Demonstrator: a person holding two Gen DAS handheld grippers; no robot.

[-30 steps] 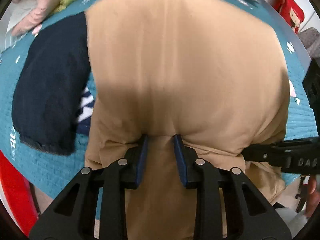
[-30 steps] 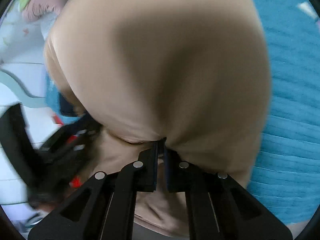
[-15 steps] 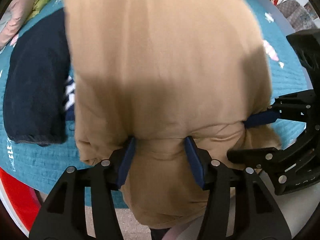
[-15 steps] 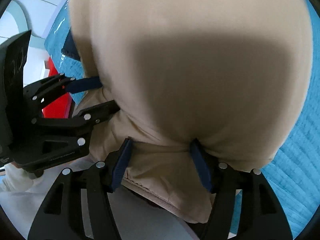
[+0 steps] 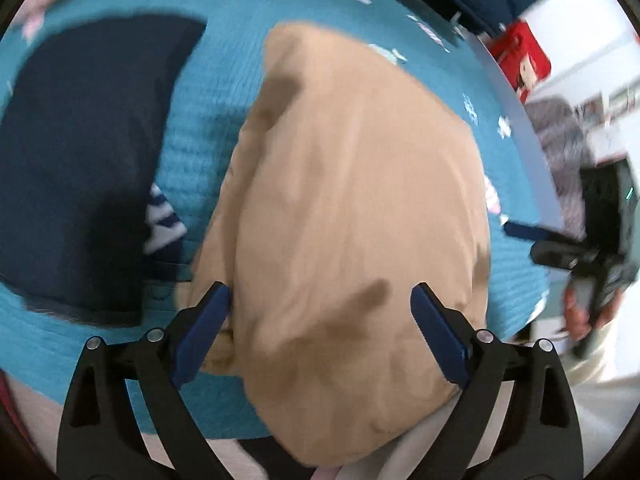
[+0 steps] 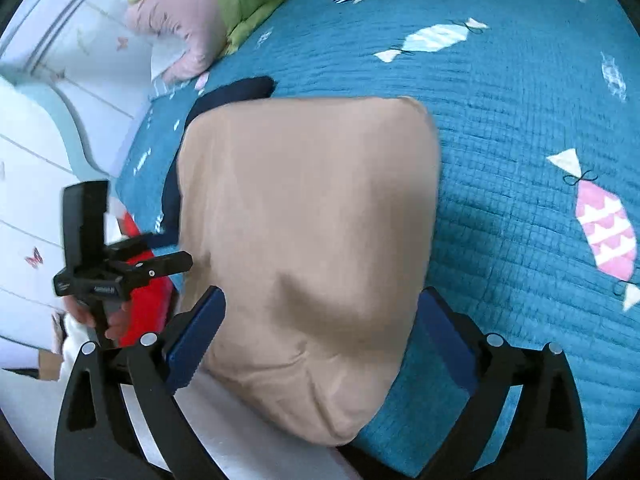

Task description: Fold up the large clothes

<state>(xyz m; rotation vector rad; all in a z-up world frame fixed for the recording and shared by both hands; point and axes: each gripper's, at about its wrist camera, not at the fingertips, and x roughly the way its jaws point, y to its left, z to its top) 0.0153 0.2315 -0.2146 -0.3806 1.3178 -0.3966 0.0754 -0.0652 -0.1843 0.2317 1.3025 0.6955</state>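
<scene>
A tan garment (image 5: pixel 352 208) lies folded in a thick bundle on the teal quilt (image 5: pixel 208 128), its near end hanging over the bed's edge. My left gripper (image 5: pixel 320 300) hovers over that near end. Its jaws are opening wide, with tan cloth showing between them and the blue pads (image 5: pixel 204 328) clear of it. In the right wrist view the same tan garment (image 6: pixel 308 220) fills the middle. My right gripper (image 6: pixel 322 300) is likewise opening, cloth between its jaws but not pinched. Each gripper appears in the other's view: the right gripper (image 5: pixel 560 252) and the left gripper (image 6: pixel 132 268).
A navy garment (image 5: pixel 80 152) with a striped piece (image 5: pixel 164 220) under it lies left of the tan one. Pink and green pillows (image 6: pixel 192 12) sit at the bed's far corner. A red item (image 6: pixel 148 292) stands beside the bed. The quilt (image 6: pixel 520 128) stretches bare to the right.
Both grippers were shut on the tan garment's near fold. They have let go, spread wide and drawn back. The garment has dropped onto the quilt.
</scene>
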